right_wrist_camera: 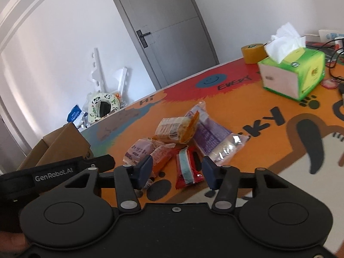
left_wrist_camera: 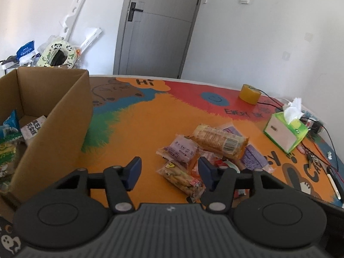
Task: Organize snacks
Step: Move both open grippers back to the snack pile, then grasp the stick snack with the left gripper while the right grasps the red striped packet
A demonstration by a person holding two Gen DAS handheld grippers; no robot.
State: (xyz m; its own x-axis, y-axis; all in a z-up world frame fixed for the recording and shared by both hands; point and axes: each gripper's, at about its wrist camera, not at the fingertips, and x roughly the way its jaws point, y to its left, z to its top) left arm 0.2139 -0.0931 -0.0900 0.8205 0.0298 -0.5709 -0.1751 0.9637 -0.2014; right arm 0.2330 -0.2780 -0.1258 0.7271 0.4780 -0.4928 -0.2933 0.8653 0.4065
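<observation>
A pile of snack packets lies on the colourful table mat: an orange cracker pack (left_wrist_camera: 219, 140) (right_wrist_camera: 176, 130), a purple-labelled packet (left_wrist_camera: 182, 150) (right_wrist_camera: 139, 150), a purple bag (right_wrist_camera: 209, 137) and a red packet (right_wrist_camera: 188, 169). A yellow snack packet (left_wrist_camera: 180, 177) lies between my left gripper's fingers. My left gripper (left_wrist_camera: 169, 168) is open and empty above the pile's near edge. My right gripper (right_wrist_camera: 177, 168) is open and empty, with the red packet between its fingers below. An open cardboard box (left_wrist_camera: 53, 116) (right_wrist_camera: 62, 144) at the left holds several snack bags (left_wrist_camera: 9, 133).
A green tissue box (left_wrist_camera: 286, 130) (right_wrist_camera: 294, 75) and a yellow tape roll (left_wrist_camera: 250, 93) (right_wrist_camera: 253, 52) stand at the table's far right, with cables (left_wrist_camera: 318, 150) beyond. A grey door (left_wrist_camera: 159, 25) is behind. The left gripper's body (right_wrist_camera: 53, 172) shows beside the box.
</observation>
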